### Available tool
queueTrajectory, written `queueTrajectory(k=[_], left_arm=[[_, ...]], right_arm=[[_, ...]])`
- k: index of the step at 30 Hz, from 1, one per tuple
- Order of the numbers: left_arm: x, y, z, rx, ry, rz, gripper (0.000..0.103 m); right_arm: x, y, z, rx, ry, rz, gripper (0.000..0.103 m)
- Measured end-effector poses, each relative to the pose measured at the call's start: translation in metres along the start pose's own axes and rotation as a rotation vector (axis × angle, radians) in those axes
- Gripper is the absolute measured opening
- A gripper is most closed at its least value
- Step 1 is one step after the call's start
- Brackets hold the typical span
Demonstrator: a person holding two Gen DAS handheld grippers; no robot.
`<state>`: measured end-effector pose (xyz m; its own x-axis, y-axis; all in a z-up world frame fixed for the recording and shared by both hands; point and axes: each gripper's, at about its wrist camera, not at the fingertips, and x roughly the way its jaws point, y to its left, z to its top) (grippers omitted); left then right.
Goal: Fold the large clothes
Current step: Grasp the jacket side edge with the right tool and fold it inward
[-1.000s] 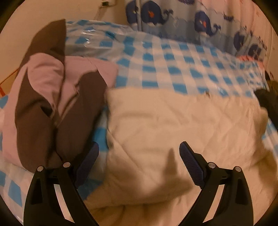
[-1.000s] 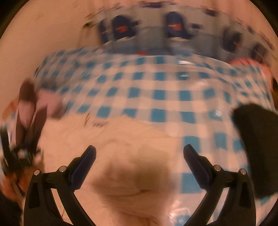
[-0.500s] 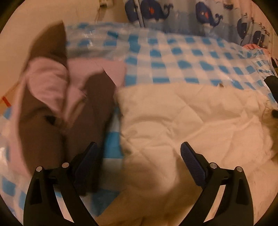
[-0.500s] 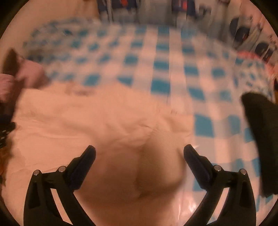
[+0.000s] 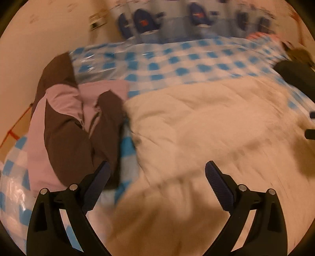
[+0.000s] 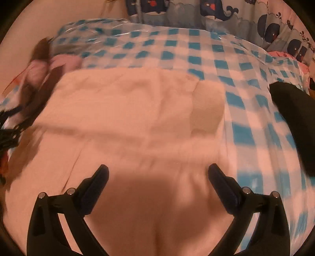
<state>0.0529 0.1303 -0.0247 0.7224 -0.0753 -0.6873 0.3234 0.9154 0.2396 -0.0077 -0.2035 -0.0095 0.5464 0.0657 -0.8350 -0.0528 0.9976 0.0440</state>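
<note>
2 garments flank cream quilted garment (image 6: 128,110), pink-brown one (image 5: 65,122) left, black one (image 6: 293,118) right

A plain cream wall (image 5: 49,35) stands at the left, under warm, dim, yellowish light. The bed is covered with a shiny blue-and-white checked sheet (image 6: 177,53), which looks like plastic. Behind the bed hangs a curtain with dark blue whales (image 6: 216,11) on a pale ground. High on the wall, near the curtain, there is a small white fixture (image 5: 97,21), too blurred to identify.
</note>
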Motion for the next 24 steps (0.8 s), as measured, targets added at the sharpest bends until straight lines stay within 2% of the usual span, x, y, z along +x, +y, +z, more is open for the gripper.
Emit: queueTrajectory(k=[2,4,5,6,7,8,10,13,16,18,21,24], left_arm=[[-0.01,-0.011,-0.015,0.06,0.016,-0.035,0.093],[0.002,-0.021,-0.035,0.106,0.123,-0.113,0.093],[0.012,-0.027,-0.045,0.134,0.186,-0.139,0.094],[0.023,-0.031,-0.056,0.152,0.224,-0.146,0.094],[0.024,-0.025,-0.058,0.109,0.232,-0.167,0.094],[0.018,-0.013,-0.057,0.022,0.261,-0.192,0.093],[-0.007,0.006,-0.053,-0.072,0.232,-0.224,0.093],[-0.064,0.041,-0.064,-0.111,0.164,-0.253,0.093],[-0.09,0.083,-0.094,-0.22,0.233,-0.373,0.093],[-0.096,0.108,-0.118,-0.303,0.29,-0.421,0.093],[-0.099,0.132,-0.162,-0.386,0.35,-0.4,0.093],[-0.093,0.14,-0.202,-0.507,0.41,-0.45,0.093]], right_arm=[[0.001,0.009,-0.03,0.001,0.039,-0.007,0.097],[0.031,0.02,-0.062,-0.033,0.14,-0.041,0.098],[0.033,0.022,-0.067,-0.054,0.119,-0.062,0.098],[0.036,0.023,-0.062,-0.057,0.142,-0.074,0.098],[0.037,0.02,-0.052,-0.032,0.189,-0.06,0.097],[0.032,0.017,-0.047,-0.012,0.211,-0.031,0.097],[0.007,0.009,-0.04,0.019,0.182,0.057,0.097],[-0.044,-0.02,-0.053,0.079,0.15,0.138,0.097],[-0.068,-0.061,-0.083,0.177,0.192,0.213,0.097],[-0.08,-0.08,-0.105,0.248,0.229,0.237,0.097],[-0.097,-0.1,-0.132,0.317,0.244,0.255,0.097],[-0.099,-0.113,-0.155,0.392,0.271,0.33,0.097]])
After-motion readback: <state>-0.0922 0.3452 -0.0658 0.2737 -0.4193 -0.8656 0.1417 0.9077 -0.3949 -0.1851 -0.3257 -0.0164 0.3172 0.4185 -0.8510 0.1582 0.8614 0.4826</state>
